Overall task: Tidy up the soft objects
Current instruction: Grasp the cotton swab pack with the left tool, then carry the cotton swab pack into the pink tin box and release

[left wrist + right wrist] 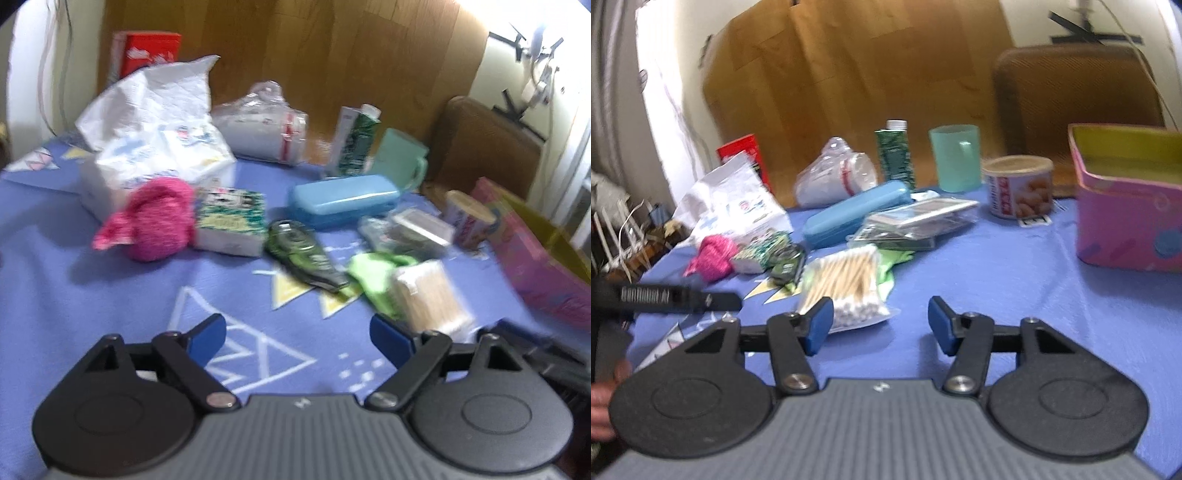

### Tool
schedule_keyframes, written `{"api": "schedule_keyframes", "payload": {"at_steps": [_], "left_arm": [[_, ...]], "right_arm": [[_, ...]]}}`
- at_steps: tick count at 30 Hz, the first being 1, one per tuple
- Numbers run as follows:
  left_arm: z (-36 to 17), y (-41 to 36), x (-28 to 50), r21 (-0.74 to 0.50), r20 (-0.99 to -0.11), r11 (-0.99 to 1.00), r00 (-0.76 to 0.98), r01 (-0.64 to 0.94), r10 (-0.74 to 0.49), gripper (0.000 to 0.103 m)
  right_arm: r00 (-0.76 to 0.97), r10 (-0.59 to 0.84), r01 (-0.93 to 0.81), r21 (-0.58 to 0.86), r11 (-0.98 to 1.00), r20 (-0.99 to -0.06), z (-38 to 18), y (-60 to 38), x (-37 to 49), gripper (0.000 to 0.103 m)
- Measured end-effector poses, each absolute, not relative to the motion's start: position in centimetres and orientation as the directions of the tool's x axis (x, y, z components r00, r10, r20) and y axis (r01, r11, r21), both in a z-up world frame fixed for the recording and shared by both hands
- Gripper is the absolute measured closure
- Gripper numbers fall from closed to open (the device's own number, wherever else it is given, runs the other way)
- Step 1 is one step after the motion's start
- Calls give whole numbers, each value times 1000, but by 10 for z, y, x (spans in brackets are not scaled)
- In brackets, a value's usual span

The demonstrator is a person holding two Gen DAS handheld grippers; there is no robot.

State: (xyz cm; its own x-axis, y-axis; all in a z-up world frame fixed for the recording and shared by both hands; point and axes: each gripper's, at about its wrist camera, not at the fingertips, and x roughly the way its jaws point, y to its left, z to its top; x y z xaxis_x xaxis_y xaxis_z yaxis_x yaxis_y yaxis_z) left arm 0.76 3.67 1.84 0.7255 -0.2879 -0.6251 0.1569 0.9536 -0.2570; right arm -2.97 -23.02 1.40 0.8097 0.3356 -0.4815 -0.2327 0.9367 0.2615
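Ahead, pink sock (155,221), beyond left claw (297,338)

Bright indoor light, both views motion-blurred.
Blown-out glare at 1–2 o'clock in left view, 9–10 o'clock in right; fisheye bending at rims, soft shadows.

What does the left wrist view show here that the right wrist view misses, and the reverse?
Left wrist only: the open left gripper, nothing between its blue pads, and the tissue sheet standing up from the white tissue pack.

Right wrist only: the open right gripper, also empty, the yellow interior of the pink cardboard box, and the picture label on the round snack can.

Both: the fuzzy pink soft item, green cloth, cotton swab pack and blue plastic case on the blue patterned tablecloth.
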Motion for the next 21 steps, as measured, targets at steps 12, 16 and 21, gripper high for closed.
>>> {"api": "schedule_keyframes", "payload": {"at_steps": [12, 16, 21], "left_arm": [[11, -27, 36, -334, -652, 879, 590, 340, -476, 58], [18, -41, 29, -334, -642, 866, 582, 373, -499, 64], [41, -69, 24, -304, -592, 837, 597, 456, -541, 65]], "right_arm": [[707, 402, -382, 163, 910, -583, 8, -204, -5, 37], [708, 417, -401, 162, 902, -569, 9, -205, -13, 67], [790, 363, -352, 119, 928, -495, 20, -221, -30, 69]]}}
